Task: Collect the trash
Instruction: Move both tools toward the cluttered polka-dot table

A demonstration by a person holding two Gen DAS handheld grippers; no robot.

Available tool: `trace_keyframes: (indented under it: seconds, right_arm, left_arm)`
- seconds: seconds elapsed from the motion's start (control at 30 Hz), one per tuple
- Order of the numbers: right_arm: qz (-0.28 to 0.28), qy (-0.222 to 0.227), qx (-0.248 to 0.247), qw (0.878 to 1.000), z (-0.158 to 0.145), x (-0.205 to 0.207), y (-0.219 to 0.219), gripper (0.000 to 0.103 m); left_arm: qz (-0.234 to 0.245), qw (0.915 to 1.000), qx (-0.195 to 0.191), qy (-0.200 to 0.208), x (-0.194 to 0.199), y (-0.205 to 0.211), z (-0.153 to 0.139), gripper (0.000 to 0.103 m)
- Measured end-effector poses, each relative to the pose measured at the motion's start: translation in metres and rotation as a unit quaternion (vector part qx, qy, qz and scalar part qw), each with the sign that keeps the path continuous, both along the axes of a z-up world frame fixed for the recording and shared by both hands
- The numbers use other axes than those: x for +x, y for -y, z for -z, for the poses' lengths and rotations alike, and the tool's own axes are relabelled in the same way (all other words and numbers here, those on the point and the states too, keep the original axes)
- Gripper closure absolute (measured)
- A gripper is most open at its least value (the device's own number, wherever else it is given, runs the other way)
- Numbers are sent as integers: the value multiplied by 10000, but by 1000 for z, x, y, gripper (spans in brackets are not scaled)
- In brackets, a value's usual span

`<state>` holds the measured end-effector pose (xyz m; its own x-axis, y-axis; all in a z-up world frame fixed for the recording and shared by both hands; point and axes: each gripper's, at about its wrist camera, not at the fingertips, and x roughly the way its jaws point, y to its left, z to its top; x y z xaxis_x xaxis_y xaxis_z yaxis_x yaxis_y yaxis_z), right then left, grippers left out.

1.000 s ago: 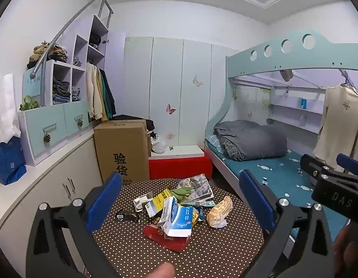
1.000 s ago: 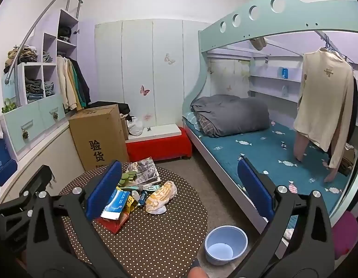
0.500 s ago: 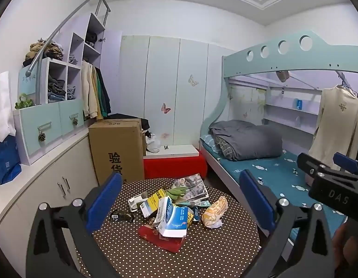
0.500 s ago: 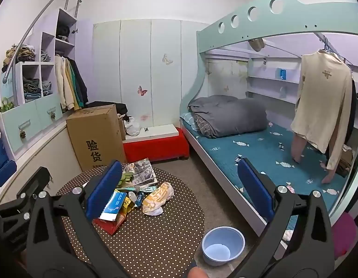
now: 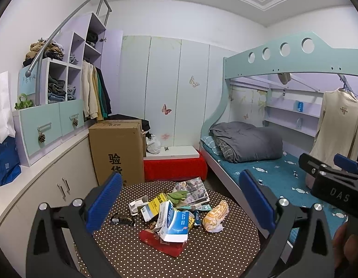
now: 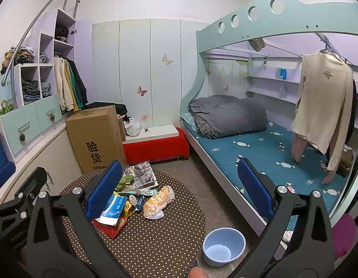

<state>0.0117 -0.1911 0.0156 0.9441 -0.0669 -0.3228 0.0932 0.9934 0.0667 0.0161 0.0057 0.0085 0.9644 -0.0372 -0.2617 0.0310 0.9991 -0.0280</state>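
A: Across a round table (image 5: 202,259) in a brown, white-dotted cloth lies the trash pile (image 5: 176,210), in a small bedroom. At 3 o'clock of the table stands a teal bunk bed (image 5: 266,178) with one folded grey quilt (image 5: 246,142); at 11 o'clock a cardboard box (image 5: 116,148) with printed characters; at 12 o'clock a red bench (image 5: 175,168) with a white top. White cabinets (image 5: 51,185) run along 9 o'clock.

B: Tongs?

A: Left gripper (image 5: 180,200) released, blue pads wide apart, nothing between them, above the near edge of the table. Right gripper (image 6: 176,190) likewise spread and empty; it also shows at 3 o'clock in the left wrist view.

B: Change against one second ago?

A: Both cameras have pulled back and up slightly. The pile sits a little lower and smaller in the left view; more of the ceiling shows. Nothing in the pile has shifted. Both grippers stayed spread.

B: Counts?

A: One blue-and-white carton (image 5: 173,225) on top of one red packet (image 5: 162,244). One yellow bread bag (image 5: 216,215) at 3 o'clock of the pile. One magazine (image 5: 194,190) at 12 o'clock, one green glove (image 5: 177,195) touching it. One black wrapper (image 5: 122,220) at 9 o'clock, apart. One blue basin (image 6: 222,242) on the floor at 4 o'clock of the table. One cream sweater (image 6: 322,106) hanging over the bed. Smaller scraps are too jumbled to count.
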Motion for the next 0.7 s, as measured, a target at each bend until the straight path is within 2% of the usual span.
trace_keyframes:
  seconds: [0.4,0.7]
  right_arm:
    - [87,-28,73,9999,-3,11,2,5]
    - [70,-161,63,9998,2,28,0,5]
  left_arm:
    - [4,10000,12,-13,8,-4,-2,4]
    - [-16,9998,5,-222,27,-13,8,4]
